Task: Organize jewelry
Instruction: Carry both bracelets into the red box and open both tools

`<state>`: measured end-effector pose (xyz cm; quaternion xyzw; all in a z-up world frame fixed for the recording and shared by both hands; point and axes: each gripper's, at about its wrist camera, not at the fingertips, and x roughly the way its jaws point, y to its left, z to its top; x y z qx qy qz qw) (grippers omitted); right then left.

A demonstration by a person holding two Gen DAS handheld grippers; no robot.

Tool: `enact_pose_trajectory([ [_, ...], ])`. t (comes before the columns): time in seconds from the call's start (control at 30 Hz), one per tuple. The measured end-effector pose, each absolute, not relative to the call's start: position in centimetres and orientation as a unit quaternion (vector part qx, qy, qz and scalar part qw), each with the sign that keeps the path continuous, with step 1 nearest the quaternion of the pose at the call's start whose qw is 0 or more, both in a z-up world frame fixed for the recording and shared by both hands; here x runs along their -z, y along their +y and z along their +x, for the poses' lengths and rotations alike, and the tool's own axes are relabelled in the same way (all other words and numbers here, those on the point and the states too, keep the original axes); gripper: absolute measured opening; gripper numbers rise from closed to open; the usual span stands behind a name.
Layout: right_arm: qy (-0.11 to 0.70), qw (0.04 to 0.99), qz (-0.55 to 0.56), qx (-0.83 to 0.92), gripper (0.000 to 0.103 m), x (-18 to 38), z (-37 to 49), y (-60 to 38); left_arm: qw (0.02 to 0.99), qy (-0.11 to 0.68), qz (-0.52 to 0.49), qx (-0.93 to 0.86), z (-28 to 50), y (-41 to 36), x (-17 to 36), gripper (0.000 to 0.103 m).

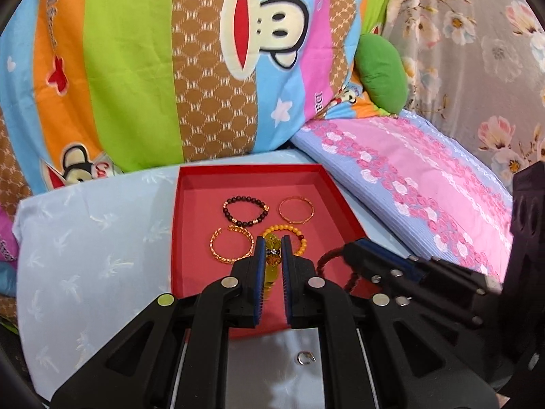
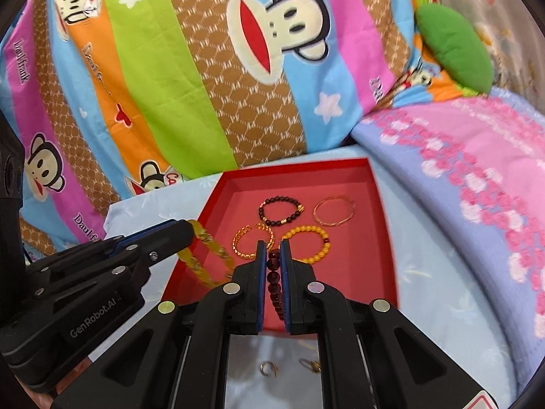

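While left fingers [image 1: 259, 255] pinch yellow bracelet [image 1: 272, 248], right fingers [image 2: 261, 259] clamp maroon bracelet [image 2: 273, 272].

Left gripper [image 1: 272, 248]: jaws nearly closed, blue pads pinching a yellow bracelet [image 1: 271, 255] that hangs between them. Pointing forward and down.

Right gripper [image 2: 273, 255]: jaws likewise nearly closed, pads clamped on a dark red bracelet [image 2: 274, 279], its beads strung down the gap. Same downward tilt.

The two sit side by side, near each other, tips angling slightly inward. Each shows in the other's view, bracelet dangling from its tip.
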<state>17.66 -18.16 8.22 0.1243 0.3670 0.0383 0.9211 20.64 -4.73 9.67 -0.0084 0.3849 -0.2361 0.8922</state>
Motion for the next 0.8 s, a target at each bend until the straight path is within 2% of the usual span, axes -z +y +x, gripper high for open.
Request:
enact_pose_trajectory([
  [0.27,0.419,0.900,0.120,-0.018,0.008,-2.8,20.1,-19.2,0.875,0.431,0.012,0.220,23.1,-5.1,-4.4,0.009],
  [0.63,0.426,0.901,0.086,0.015,0.009,-1.0,20.5,-19.6,0.879,0.437,0.044,0.183,23.5,-4.1,-1.6,0.010],
  [0.67,0.422,0.903,0.083,0.018,0.016,-1.0,20.4,-19.5,0.882,0.434,0.042,0.176,23.5,-3.9,-1.5,0.012],
  [0.7,0.418,0.905,0.080,0.023,0.022,-1.1,20.3,-19.4,0.886,0.432,0.042,0.165,23.5,-3.7,-1.5,0.024],
  [0.73,0.414,0.907,0.080,0.025,0.036,-1.3,20.2,-19.3,0.888,0.430,0.040,0.157,23.5,-3.5,-1.6,0.032],
  [0.77,0.405,0.910,0.081,0.027,0.045,-1.6,20.0,-19.3,0.892,0.425,0.036,0.151,23.4,-3.3,-1.7,0.039],
  [0.8,0.399,0.913,0.082,0.027,0.046,-1.8,19.8,-19.3,0.893,0.423,0.033,0.153,23.3,-3.2,-1.7,0.039],
])
